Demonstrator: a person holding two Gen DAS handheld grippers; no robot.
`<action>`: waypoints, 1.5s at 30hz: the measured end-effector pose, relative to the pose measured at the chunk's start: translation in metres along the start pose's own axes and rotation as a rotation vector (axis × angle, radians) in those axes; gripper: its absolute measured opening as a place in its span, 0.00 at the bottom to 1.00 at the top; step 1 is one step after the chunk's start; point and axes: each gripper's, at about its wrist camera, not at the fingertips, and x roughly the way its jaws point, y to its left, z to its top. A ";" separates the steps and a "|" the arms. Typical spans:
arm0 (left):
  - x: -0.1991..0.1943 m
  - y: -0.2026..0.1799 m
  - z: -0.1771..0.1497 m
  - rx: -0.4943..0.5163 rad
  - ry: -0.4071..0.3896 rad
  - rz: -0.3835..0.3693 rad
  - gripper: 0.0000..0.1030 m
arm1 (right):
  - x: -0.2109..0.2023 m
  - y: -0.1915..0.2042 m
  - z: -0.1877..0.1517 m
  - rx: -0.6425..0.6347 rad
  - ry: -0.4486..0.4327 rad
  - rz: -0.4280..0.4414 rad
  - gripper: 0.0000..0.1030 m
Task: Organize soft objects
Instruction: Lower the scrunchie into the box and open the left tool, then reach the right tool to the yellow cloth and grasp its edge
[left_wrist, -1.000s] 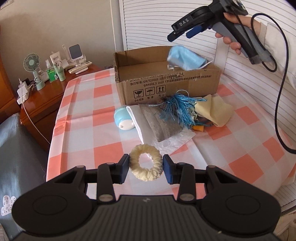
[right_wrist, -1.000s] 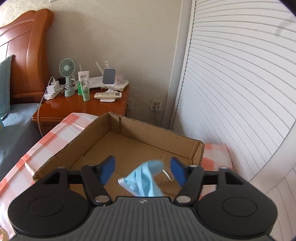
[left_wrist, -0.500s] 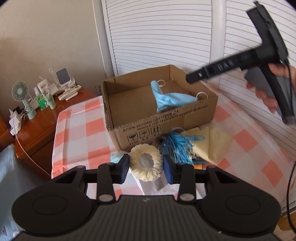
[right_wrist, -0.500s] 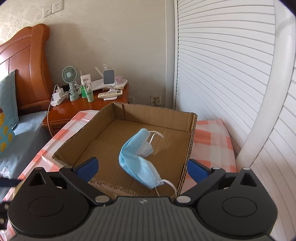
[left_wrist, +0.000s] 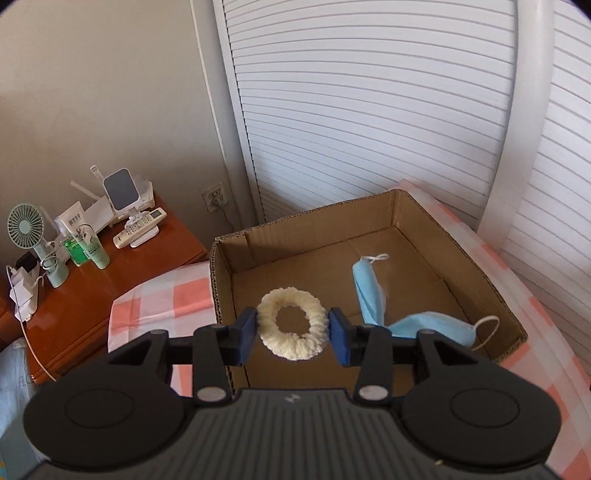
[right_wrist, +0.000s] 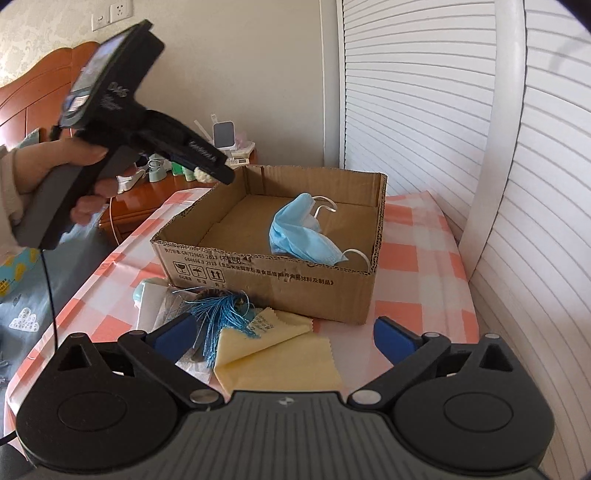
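A cream scrunchie (left_wrist: 291, 325) hangs between the blue pads of my left gripper (left_wrist: 291, 328), above the left part of the open cardboard box (left_wrist: 406, 206). The jaws are opening, and the pads still touch the scrunchie's sides. A crumpled blue face mask (left_wrist: 369, 291) lies inside the box at the right. In the right wrist view my right gripper (right_wrist: 282, 336) stands wide open and holds nothing. It is over a yellow cloth (right_wrist: 280, 354) in front of the box (right_wrist: 258, 269). A hand holds my left gripper (right_wrist: 225, 175) over the box's far left corner.
A blue tassel (right_wrist: 221, 314), a white pouch (right_wrist: 151, 306) and a pale blue round item (right_wrist: 138, 293) lie on the checked tablecloth (right_wrist: 417, 266) before the box. A wooden nightstand (left_wrist: 110, 266) with a fan (left_wrist: 26, 225) stands left. White louvred doors (left_wrist: 369, 110) close off the right.
My left gripper carried the scrunchie from the table's front to above the box. My right gripper let the mask fall into the box, opened wide and drew back to the box's near side.
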 end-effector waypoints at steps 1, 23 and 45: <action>0.007 0.001 0.004 -0.003 0.007 -0.004 0.83 | -0.001 0.001 0.000 0.001 -0.001 -0.002 1.00; -0.089 -0.007 -0.096 -0.059 -0.053 0.100 0.98 | -0.007 0.003 -0.041 0.099 0.030 -0.041 1.00; -0.099 -0.045 -0.194 -0.130 0.001 0.125 0.98 | 0.030 0.016 -0.058 0.033 0.055 -0.053 1.00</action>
